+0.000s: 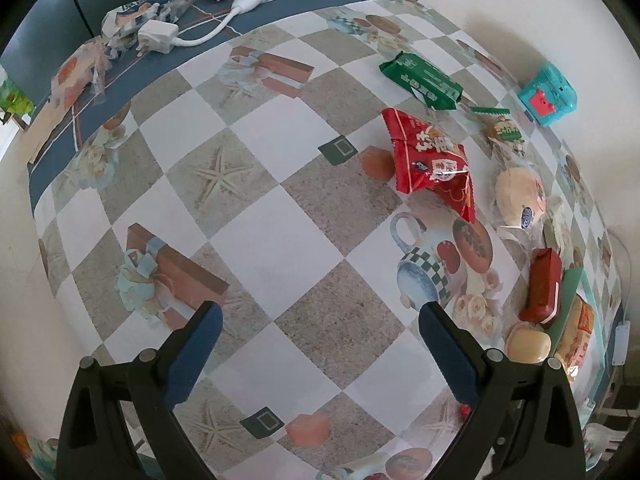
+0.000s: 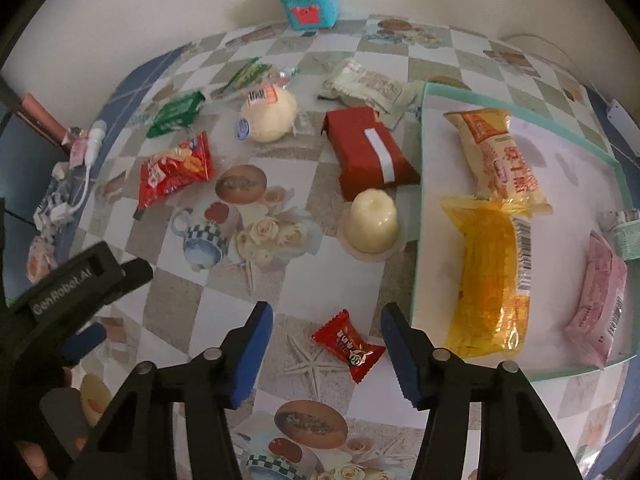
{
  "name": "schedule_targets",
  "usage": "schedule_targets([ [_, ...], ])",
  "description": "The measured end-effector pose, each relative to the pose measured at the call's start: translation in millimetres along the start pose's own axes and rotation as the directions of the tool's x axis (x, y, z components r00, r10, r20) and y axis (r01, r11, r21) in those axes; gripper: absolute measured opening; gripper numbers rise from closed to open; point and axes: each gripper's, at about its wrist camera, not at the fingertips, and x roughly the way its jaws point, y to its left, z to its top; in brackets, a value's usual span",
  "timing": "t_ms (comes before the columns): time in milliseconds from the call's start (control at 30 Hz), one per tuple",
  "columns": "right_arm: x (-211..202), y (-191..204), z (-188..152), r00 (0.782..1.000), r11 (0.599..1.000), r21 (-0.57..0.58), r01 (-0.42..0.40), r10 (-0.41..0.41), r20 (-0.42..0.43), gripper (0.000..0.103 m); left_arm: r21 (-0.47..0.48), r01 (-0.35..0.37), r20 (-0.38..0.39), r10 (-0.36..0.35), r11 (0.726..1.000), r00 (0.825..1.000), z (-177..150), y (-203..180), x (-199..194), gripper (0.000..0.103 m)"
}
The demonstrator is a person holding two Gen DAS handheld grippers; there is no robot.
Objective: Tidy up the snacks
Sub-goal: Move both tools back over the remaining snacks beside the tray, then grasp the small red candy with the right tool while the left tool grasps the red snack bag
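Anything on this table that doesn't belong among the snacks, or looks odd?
Yes: a white charger with its cable lies among wrappers on the blue border at the far edge. A teal toy-like box sits against the wall. Nothing looks spilled or torn.

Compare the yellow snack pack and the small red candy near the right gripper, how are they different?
The yellow pack is long and see-through; the red candy is small, opaque, with twisted-looking ends. The yellow pack lies inside the tray; the red candy lies on the tablecloth outside it. The red candy sits between the right gripper fingers, untouched; the yellow pack lies off to their side. Both lie flat, sealed.
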Motion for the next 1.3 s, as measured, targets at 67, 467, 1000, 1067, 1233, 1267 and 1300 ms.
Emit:
schedule_targets([
  [67, 4, 0, -1, 1.0, 1.0, -0.003, 0.01, -0.01, -0.014, 0.056, 0.017, 0.002, -0.008, -0.002, 1.0, 1.0, 0, -3, 2, 0.099],
  [467, 24, 0, -15, 0.994, 0.998, -0.031, 0.047, -0.05, -0.092, 0.038, 0.016, 0.022, -0.029, -0.022, 1.0, 0.999, 0, -9, 7, 0.099],
  [1000, 34, -7, -17, 0.996, 0.997, -0.036, 0.064, -0.066, -0.058, 0.022, 0.031, 0.017, -0.044, -0.016, 0.999, 0.999, 12, -27, 16, 0.099],
  [1067, 33, -5, -15, 0.996, 0.996, -0.049, 0.073, -0.075, -0.047, 0.022, 0.034, 0.013, -0.046, -0.011, 0.999, 0.999, 15, -28, 19, 0.099],
  [1233, 33, -1, -5, 0.998, 0.998, -0.038, 0.059, -0.06, -0.027, 0.02, 0.041, 0.006, -0.049, -0.004, 0.999, 0.999, 17, -30, 24, 0.099],
  [1267, 32, -2, -4, 0.998, 0.998, -0.031, 0.052, -0.053, -0.025, 0.02, 0.043, 0.007, -0.048, -0.004, 0.999, 0.999, 17, -30, 25, 0.099],
  [1300, 31, -3, -2, 0.999, 0.999, -0.023, 0.047, -0.048, -0.023, 0.019, 0.044, 0.006, -0.045, -0.004, 0.999, 0.999, 17, -31, 25, 0.098],
])
